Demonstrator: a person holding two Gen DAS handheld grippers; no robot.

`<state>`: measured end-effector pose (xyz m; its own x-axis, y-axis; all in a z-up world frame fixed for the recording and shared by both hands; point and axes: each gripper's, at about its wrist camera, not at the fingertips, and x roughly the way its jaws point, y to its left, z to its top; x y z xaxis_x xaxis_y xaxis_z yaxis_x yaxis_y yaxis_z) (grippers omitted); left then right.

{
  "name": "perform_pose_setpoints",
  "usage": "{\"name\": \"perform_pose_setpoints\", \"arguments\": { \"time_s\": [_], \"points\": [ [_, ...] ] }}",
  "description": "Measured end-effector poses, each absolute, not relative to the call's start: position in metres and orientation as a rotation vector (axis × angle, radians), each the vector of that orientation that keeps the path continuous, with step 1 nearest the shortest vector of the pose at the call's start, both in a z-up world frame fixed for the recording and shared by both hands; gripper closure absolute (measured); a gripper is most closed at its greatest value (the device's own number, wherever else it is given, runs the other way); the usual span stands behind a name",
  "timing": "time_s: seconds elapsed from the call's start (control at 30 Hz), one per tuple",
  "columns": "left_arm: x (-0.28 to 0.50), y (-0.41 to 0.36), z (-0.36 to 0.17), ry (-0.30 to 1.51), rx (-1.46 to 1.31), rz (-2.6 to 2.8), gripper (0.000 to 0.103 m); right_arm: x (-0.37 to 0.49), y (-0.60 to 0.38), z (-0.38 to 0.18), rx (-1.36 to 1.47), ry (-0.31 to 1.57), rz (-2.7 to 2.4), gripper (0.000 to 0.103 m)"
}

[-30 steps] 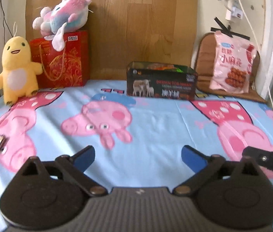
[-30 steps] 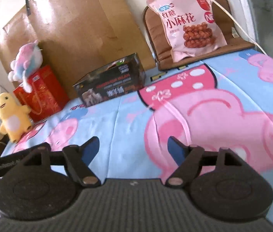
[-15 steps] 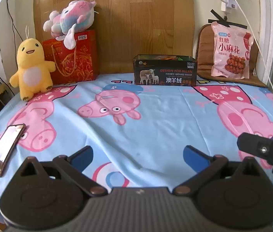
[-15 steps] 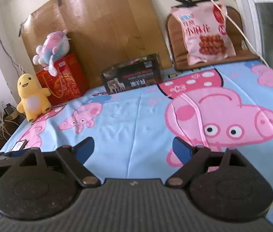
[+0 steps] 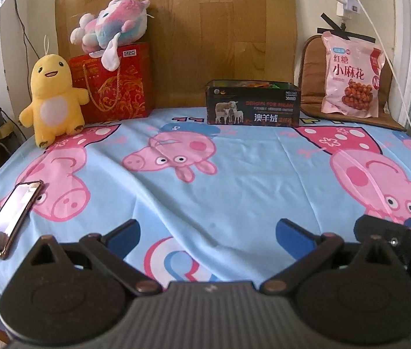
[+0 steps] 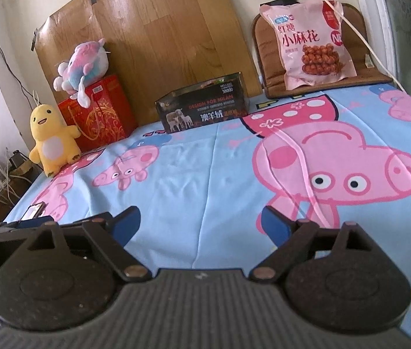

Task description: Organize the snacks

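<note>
A pink snack bag leans on a brown cushion at the back right; it also shows in the right wrist view. A dark open box with colourful packets inside stands at the back middle, also in the right wrist view. My left gripper is open and empty near the front edge of the bed. My right gripper is open and empty, to the right of the left one; part of it shows in the left wrist view.
A phone lies at the front left. A yellow plush, a red gift bag and a pink plush stand at the back left. A white cable hangs by the cushion. The blue cartoon sheet covers the bed.
Both grippers have pulled back and risen from the bed; the box and snack bag look farther off. Both stayed open and empty. The phone has come fully into view.
</note>
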<state>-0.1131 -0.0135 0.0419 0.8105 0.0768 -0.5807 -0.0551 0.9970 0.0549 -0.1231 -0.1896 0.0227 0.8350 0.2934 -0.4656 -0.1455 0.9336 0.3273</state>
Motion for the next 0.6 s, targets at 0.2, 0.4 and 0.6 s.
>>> {"name": "perform_pose_setpoints", "arguments": {
  "time_s": [0.2,0.4,0.6],
  "points": [
    [-0.1145,-0.0124,0.0417,0.624,0.029,0.074,0.0,-0.1238,-0.1856,0.0221,0.277,0.538,0.249,0.01],
    [-0.1149,-0.0086,0.0412,0.628,0.012,0.073,0.0,-0.1246,-0.1836,0.0202,0.272,0.545,0.248,0.009],
    [-0.1166,-0.0072,0.0413,0.629,0.005,0.06,0.0,-0.1237,-0.1848,0.0194,0.273,0.55,0.248,0.009]
  ]
}}
